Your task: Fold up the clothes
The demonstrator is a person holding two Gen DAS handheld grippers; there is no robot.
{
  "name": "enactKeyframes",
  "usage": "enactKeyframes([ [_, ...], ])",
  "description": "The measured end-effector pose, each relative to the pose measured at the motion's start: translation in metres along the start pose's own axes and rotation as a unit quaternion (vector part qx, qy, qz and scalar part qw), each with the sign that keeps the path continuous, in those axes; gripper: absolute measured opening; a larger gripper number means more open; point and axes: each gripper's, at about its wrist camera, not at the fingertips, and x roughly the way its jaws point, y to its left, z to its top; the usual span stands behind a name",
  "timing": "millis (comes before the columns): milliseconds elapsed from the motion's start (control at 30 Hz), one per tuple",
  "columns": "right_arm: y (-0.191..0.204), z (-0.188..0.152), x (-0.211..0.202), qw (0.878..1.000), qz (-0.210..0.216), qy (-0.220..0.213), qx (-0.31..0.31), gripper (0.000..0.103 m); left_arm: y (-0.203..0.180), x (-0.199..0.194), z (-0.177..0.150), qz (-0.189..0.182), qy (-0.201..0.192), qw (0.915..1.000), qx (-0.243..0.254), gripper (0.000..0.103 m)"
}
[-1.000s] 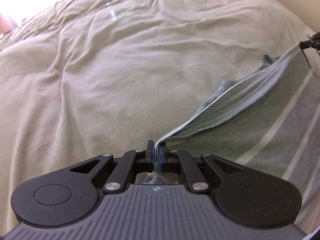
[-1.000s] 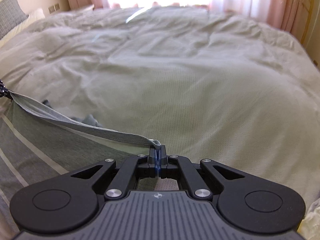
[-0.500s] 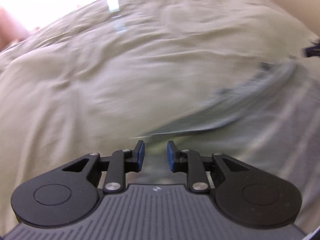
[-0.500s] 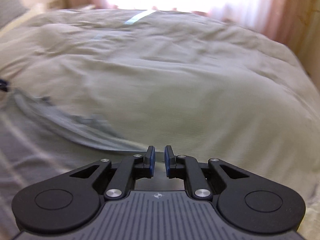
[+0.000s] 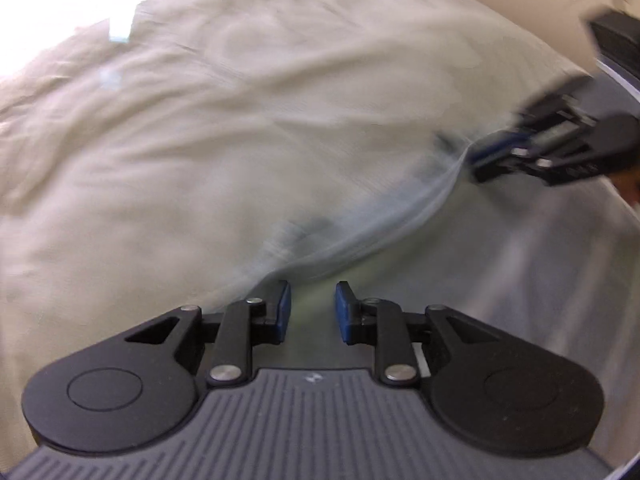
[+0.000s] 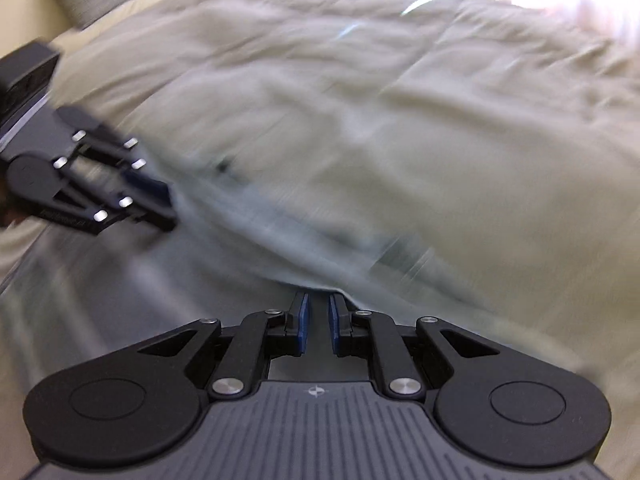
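Note:
A grey-green garment with pale stripes (image 5: 508,280) lies spread on the bed, its hem (image 5: 380,236) running across the blurred view. My left gripper (image 5: 312,294) is open just behind that hem, with cloth under the gap but nothing pinched. The right gripper (image 5: 476,160) shows at the hem's far right end. In the right wrist view the garment (image 6: 120,300) fills the lower left. My right gripper (image 6: 318,300) is open a little at the hem's edge, and its pads grip nothing. The left gripper (image 6: 168,204) hovers over the cloth at the left.
A wrinkled beige bedspread (image 6: 440,140) covers the bed beyond the garment. A grey pillow (image 6: 92,0) lies at the head of the bed, top left. Bright window light washes out the far edge.
Both grippers were shut on the hem's corners and held it taut; they have let go and now stand open. The hem has dropped onto the bed, and the two grippers have come closer together.

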Motion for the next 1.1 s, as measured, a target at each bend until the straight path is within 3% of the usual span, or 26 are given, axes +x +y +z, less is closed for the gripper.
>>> enactKeyframes([
  [33, -0.003, 0.005, -0.002, 1.0, -0.014, -0.015, 0.007, 0.015, 0.007, -0.002, 0.003, 0.016, -0.012, 0.9997, -0.016, 0.019],
  [167, -0.007, 0.009, -0.022, 0.999, -0.026, -0.041, 0.026, 0.019, 0.013, -0.018, 0.004, 0.018, -0.024, 0.9989, -0.037, 0.019],
  [267, 0.001, -0.003, -0.032, 1.0, -0.009, -0.022, 0.008, 0.023, 0.0, -0.021, -0.005, -0.013, -0.006, 0.9998, -0.016, 0.019],
  [400, -0.002, -0.036, -0.033, 1.0, -0.018, 0.026, -0.003, 0.023, -0.012, -0.008, -0.021, -0.014, 0.03, 0.9993, 0.015, 0.019],
  [533, -0.026, -0.063, -0.048, 0.997, -0.067, 0.039, 0.02, 0.024, 0.005, -0.01, -0.036, 0.026, 0.038, 0.9989, -0.002, 0.02],
  [633, -0.042, -0.075, -0.071, 0.993, -0.108, 0.03, 0.038, 0.031, 0.011, -0.026, -0.038, 0.061, 0.037, 0.9974, -0.008, 0.018],
  [700, -0.047, -0.083, -0.09, 0.991, -0.117, 0.019, 0.063, 0.031, 0.0, -0.044, -0.039, 0.062, 0.034, 0.9974, 0.01, 0.018],
  [867, -0.015, -0.112, -0.128, 0.993, -0.086, 0.012, 0.081, 0.031, -0.048, -0.073, -0.058, 0.034, 0.052, 0.9963, 0.06, 0.019],
  [967, 0.014, -0.141, -0.139, 0.995, -0.067, 0.037, 0.062, 0.03, -0.072, -0.072, -0.088, 0.031, 0.086, 0.9929, 0.076, 0.019],
  [1100, 0.031, -0.185, -0.15, 0.993, -0.079, 0.076, 0.04, 0.03, -0.08, -0.08, -0.122, 0.048, 0.106, 0.9914, 0.06, 0.019],
])
